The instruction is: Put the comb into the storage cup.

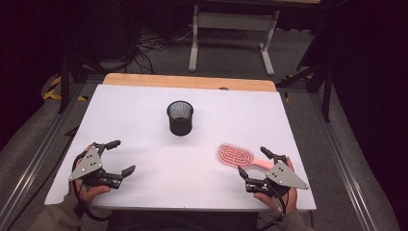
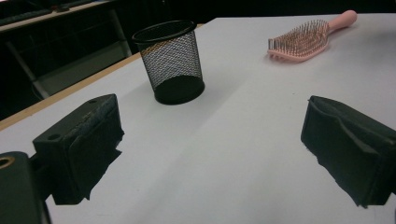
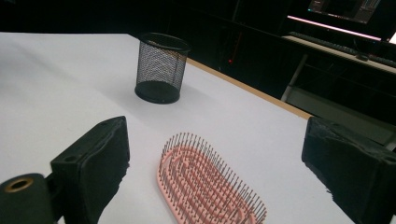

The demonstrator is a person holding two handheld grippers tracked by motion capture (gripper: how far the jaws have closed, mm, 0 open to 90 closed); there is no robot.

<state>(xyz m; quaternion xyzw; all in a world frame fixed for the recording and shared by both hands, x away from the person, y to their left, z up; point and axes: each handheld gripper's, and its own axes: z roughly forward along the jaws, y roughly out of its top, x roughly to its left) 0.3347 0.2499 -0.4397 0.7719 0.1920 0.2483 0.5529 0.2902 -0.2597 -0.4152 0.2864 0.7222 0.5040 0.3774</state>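
My left tool (image 2: 205,154) is wide open over the white counter (image 2: 233,140), mesh cup (image 2: 171,60) standing ahead, pink hairbrush (image 2: 308,39) lying bristles-up farther right.

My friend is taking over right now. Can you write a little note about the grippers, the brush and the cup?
Left hand-held gripper: open, holding nothing, low over the table's near left side.
Right hand-held gripper: open, holding nothing, jaws either side of the pink hairbrush, not closed on it.
Hairbrush: lying bristles up on the table, near right.
Black mesh cup: upright, mid-table, looks empty.
Done: nothing moved yet.
Left: probably grip the brush and put it in the cup.
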